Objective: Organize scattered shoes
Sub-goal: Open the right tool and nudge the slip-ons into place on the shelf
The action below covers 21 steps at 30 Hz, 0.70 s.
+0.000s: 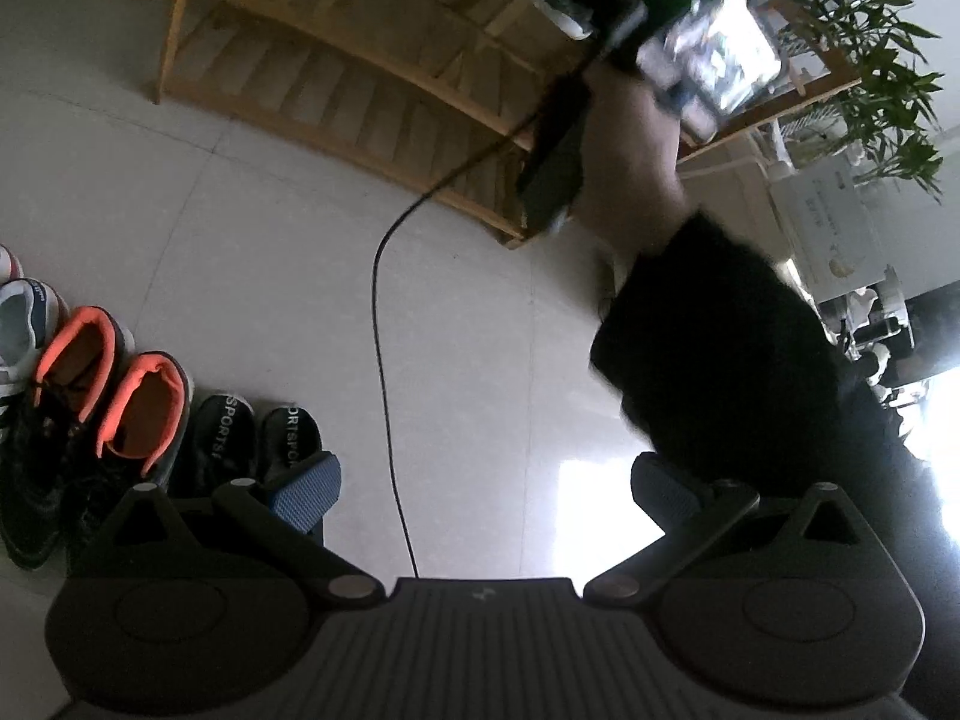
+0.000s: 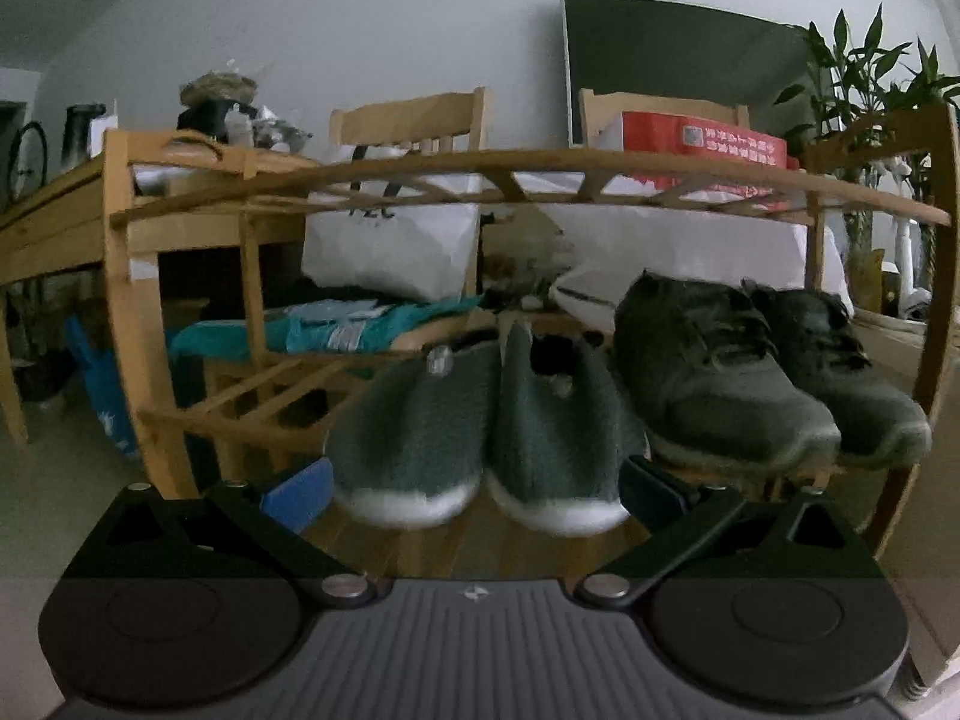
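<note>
Right wrist view — right tongs (image 2: 474, 489) spread, grey slippers (image 2: 480, 426) between them, left tongs (image 1: 486, 489) spread.

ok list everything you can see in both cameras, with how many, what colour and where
grey slip-on shoes: two, grey with white soles, rack shelf, side by side
dark sneakers: two, dark green-grey, same shelf, beside the slip-ons
shoe rack: one, light wood, against the wall
orange-lined shoes: two, black, floor row
black sports shoes: two, floor, beside the orange-lined pair
white-grey sneaker: one, floor row end
cable: one, black, across floor
plant: one, green, beside rack
left hand-held gripper: open, over floor
right hand-held gripper: open, at slip-ons
</note>
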### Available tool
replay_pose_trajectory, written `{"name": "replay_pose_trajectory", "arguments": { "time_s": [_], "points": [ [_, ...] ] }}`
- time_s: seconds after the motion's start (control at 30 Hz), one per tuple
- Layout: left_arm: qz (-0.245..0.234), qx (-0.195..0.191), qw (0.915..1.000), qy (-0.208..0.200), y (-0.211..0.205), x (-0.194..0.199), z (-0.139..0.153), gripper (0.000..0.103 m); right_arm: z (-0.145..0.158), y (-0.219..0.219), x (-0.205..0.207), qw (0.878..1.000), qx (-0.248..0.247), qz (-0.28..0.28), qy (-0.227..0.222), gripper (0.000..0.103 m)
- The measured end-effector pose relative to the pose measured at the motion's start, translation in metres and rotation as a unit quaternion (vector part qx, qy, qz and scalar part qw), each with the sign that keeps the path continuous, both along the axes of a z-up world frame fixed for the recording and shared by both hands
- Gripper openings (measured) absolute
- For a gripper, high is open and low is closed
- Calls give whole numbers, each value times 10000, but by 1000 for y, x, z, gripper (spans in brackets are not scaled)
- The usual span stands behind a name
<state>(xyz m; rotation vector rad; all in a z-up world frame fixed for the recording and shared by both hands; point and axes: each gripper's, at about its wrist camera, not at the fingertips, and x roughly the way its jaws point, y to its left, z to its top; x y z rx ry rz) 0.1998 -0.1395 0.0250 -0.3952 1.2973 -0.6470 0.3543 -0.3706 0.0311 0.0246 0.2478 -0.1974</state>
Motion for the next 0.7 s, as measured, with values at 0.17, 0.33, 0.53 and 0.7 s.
{"name": "replay_pose_trajectory", "arguments": {
  "time_s": [0.17,0.33,0.53,0.7],
  "points": [
    [72,-33,9998,160,5,5,-4,103,6,-8,57,9999,41,-124,71,102],
    [60,-41,9998,199,8,9,-5,103,-13,-12,104,9980,-175,-409,457,37],
    [53,-112,9994,318,8,12,-7,103,-26,-12,104,9983,-345,-437,184,15],
    [-17,-141,9993,339,4,11,-7,103,-23,-15,103,9987,-303,-410,4,10]
  ]
}}
